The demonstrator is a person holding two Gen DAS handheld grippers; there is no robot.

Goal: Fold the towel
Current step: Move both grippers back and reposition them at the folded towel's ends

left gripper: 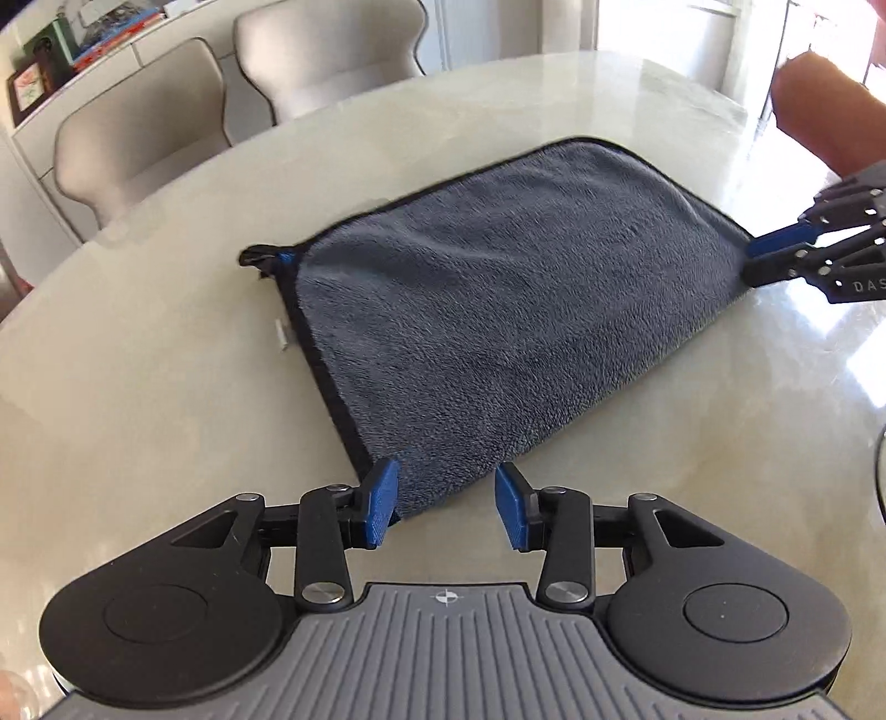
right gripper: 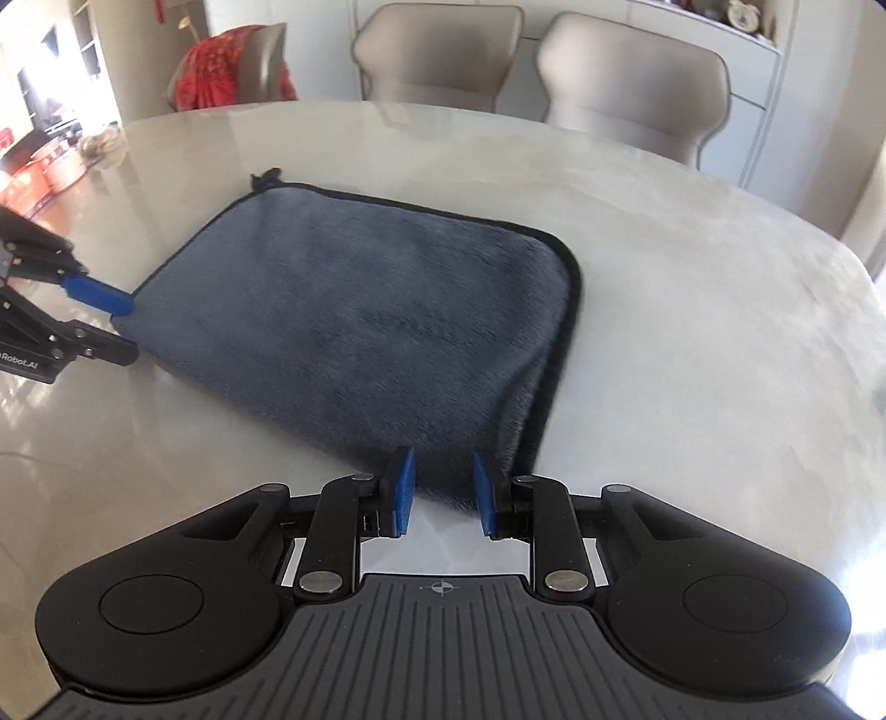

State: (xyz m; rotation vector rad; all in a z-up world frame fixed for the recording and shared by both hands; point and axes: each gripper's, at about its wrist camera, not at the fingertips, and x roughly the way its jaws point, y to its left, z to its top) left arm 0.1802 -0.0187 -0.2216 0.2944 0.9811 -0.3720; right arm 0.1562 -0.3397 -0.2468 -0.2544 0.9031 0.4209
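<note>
Lit brightly by daylight from a blown-out window (left gripper: 637,33) at upper right. Streaked the glossy counter (left gripper: 819,332) with white glare. Bent straight lines at every fisheye edge. Smeared the towel (right gripper: 387,321) with motion blur.
</note>
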